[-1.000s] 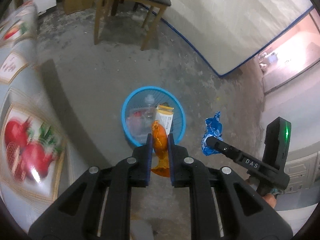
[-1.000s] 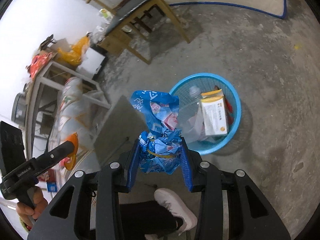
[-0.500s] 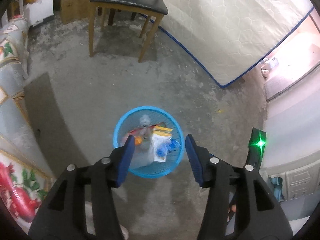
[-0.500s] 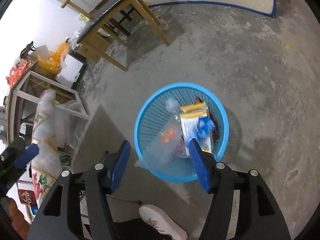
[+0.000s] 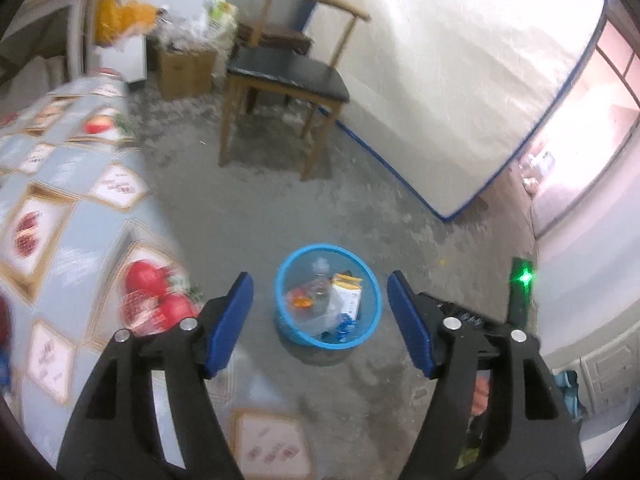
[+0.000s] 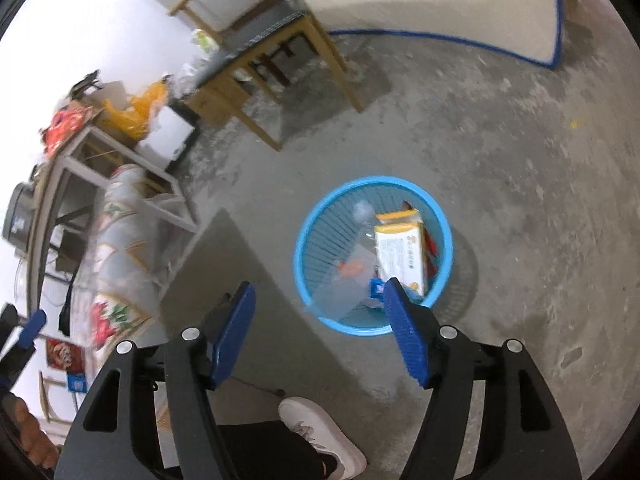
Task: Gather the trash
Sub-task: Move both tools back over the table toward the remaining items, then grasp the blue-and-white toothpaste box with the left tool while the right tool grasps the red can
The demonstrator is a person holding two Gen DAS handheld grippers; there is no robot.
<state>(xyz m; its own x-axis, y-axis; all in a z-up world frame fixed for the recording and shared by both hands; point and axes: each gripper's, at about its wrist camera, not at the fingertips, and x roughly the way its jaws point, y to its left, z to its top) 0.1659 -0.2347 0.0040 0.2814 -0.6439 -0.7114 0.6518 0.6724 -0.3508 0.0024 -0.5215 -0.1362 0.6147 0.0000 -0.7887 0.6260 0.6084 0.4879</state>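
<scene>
On left, patterned tablecloth (image 5: 72, 216) – no trash visible there. Left gripper (image 5: 320, 320) spread wide, empty. Centre floor: blue basket (image 5: 289, 330) holding bottle, carton (image 5: 347, 294), wrappers. Looks light, crinkly, slippery stuff – pinch a fold or edge. Right gripper (image 6: 318, 330) gaping too, nothing held.

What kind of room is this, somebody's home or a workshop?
Probably a spare or storage room in a home: a mattress leans against the wall, a wooden chair stands on bare concrete floor, and a blue wastebasket holds trash.
</scene>
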